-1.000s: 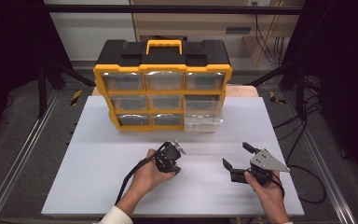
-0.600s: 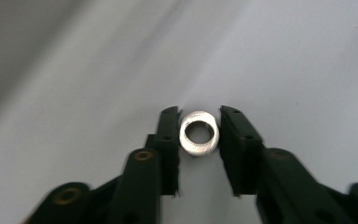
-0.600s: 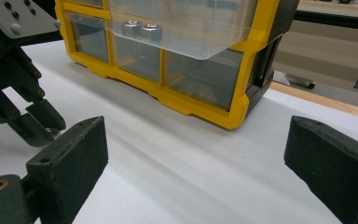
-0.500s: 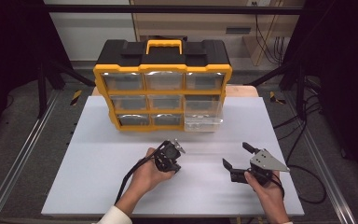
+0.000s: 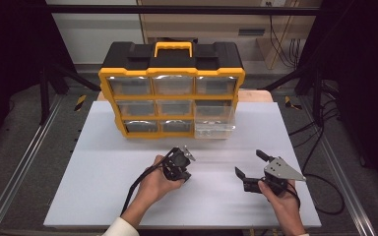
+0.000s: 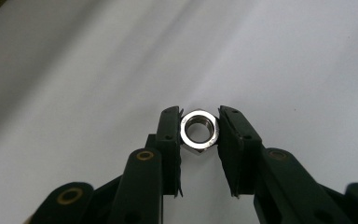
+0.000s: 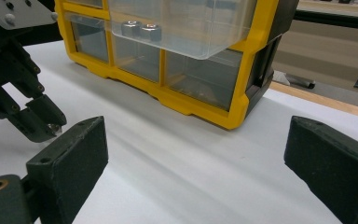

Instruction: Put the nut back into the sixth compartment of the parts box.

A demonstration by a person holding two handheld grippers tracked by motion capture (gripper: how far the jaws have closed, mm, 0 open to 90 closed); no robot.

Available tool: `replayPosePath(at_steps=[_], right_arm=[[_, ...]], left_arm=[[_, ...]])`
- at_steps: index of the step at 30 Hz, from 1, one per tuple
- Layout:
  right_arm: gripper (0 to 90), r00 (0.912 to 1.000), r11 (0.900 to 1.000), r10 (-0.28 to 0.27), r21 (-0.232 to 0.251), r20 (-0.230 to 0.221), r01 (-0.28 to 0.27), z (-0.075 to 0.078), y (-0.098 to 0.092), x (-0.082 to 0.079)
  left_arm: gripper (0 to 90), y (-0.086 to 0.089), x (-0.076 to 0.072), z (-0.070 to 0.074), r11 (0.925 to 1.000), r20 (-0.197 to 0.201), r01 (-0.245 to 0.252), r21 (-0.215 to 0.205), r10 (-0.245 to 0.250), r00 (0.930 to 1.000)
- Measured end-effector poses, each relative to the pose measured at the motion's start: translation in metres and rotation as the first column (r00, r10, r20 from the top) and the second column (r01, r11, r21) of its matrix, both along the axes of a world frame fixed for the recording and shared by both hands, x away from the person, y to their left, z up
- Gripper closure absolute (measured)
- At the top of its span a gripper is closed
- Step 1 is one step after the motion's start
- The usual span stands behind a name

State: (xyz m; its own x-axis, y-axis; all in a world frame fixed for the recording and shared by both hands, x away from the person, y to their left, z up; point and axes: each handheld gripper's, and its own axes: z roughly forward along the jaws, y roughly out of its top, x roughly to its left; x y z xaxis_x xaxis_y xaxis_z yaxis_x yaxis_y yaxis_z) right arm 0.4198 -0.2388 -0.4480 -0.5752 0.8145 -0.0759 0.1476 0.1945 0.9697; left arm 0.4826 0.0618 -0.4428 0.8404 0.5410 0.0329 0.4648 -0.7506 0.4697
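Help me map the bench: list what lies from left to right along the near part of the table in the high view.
Left hand → left gripper holding a nut → right gripper → right hand.

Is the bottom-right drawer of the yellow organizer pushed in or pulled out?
Pulled out. The clear drawer juts forward past the organizer's yellow frame, and the right gripper view shows two nuts inside it.

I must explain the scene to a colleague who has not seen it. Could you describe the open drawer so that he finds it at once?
Start at the yellow and black organizer at the far side of the white table. Its front has three rows of clear drawers; go to the bottom row, right end. That drawer alone is pulled out towards the person, and the right gripper view shows two nuts inside it.
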Motion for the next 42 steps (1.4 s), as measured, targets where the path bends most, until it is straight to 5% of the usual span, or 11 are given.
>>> replayPosePath(at_steps=[19, 42], right_arm=[[6.4, 1.0, 1.0, -0.003, -0.003, -0.001, 0.003, 0.0, -0.001, 0.001], [6.5, 1.0, 1.0, -0.003, -0.004, -0.001, 0.003, 0.0, -0.001, 0.001]], left_arm=[[69.7, 0.006, -0.006, 0.016, 0.9993, 0.045, 0.017, -0.034, -0.015, 0.9989], [69.7, 0.02, -0.013, 0.052, 0.9878, 0.113, 0.004, -0.156, 0.013, 0.9935]])
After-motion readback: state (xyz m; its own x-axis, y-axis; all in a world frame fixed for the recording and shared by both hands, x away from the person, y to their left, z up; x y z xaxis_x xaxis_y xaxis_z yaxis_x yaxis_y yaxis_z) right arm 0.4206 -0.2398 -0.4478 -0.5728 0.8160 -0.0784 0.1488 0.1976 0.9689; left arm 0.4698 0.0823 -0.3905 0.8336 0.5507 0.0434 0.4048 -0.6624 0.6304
